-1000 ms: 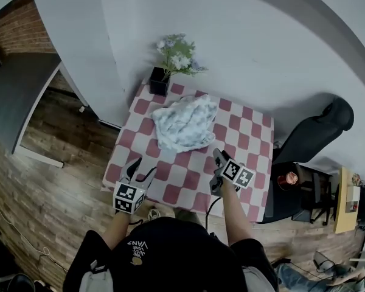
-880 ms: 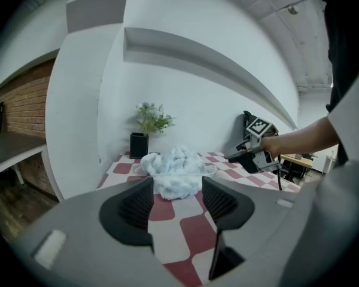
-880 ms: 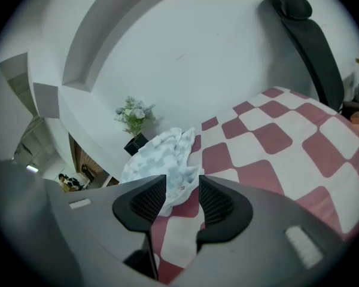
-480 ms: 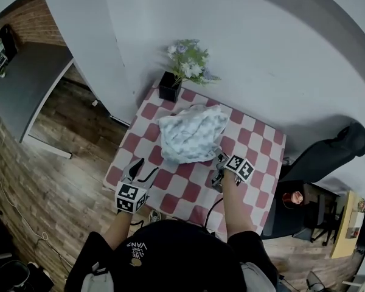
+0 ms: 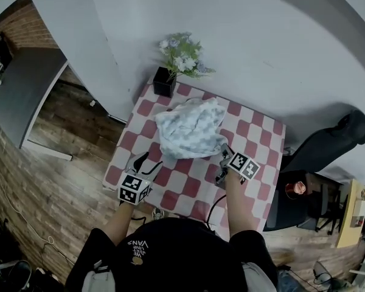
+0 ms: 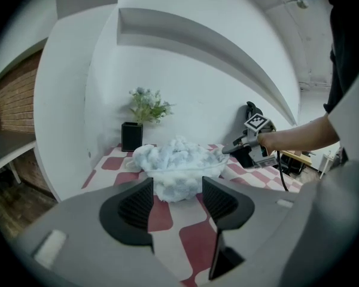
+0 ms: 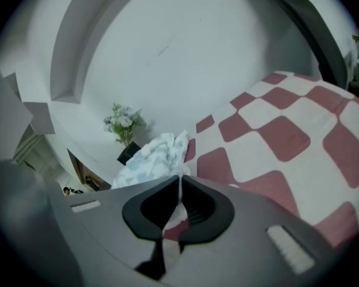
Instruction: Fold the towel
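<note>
Checkered table [image 5: 255, 163] against a white wall, plant pot [image 5: 165, 81] at its far-left corner. R gripper [image 7: 179, 187]: jaws have just been closing and are now together w/ a thin strip of towel [image 5: 188, 128] edge pinched btwn the pads, at the heap's near-right corner. L gripper [image 6: 176, 191]: jaws well apart, nothing btwn them; towel lies straight ahead, near but not touching. Towel sits crumpled mid-table, toward the far side. Heap is lumpy w/ no clear long axis, maybe a bit wider side to side. R already has it; L has ground to cover, prob to the near-left edge, so the cloth can be spread before folding.
</note>
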`<state>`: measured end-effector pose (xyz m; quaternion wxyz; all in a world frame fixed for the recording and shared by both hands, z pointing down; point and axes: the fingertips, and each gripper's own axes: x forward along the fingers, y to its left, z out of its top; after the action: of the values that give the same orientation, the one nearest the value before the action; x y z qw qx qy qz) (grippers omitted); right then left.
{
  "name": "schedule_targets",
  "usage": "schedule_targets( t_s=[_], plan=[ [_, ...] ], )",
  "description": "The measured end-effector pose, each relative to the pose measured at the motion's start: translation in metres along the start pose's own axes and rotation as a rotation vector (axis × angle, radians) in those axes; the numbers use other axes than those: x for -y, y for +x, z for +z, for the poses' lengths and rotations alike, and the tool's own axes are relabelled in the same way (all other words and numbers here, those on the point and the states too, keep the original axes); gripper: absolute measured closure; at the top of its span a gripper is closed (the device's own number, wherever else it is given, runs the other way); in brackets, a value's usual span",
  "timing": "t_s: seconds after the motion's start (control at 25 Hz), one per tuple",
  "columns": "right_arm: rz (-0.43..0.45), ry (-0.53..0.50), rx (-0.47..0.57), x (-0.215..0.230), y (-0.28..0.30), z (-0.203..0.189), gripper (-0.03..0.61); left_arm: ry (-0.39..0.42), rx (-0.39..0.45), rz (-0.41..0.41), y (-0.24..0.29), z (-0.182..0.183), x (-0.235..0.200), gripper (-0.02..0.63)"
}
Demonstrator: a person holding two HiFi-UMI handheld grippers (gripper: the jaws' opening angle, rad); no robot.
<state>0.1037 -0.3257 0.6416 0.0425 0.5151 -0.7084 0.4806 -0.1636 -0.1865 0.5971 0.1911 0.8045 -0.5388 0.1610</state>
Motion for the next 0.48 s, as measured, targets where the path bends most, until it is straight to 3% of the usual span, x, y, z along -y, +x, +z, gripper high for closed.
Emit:
schedule_targets(
  t_s=[0.24,0.48],
  plan=[
    [0.025,0.026,0.203,0.004,-0.076,0.046,0.561,0.034,-0.005,-0.097,0.026,0.003,0.023,0.382],
    [-0.003,0.056,0.387,0.028,-0.161,0.080,0.563,0.076,-0.019,-0.181,0.055,0.007,0.050,0.382]
  ],
)
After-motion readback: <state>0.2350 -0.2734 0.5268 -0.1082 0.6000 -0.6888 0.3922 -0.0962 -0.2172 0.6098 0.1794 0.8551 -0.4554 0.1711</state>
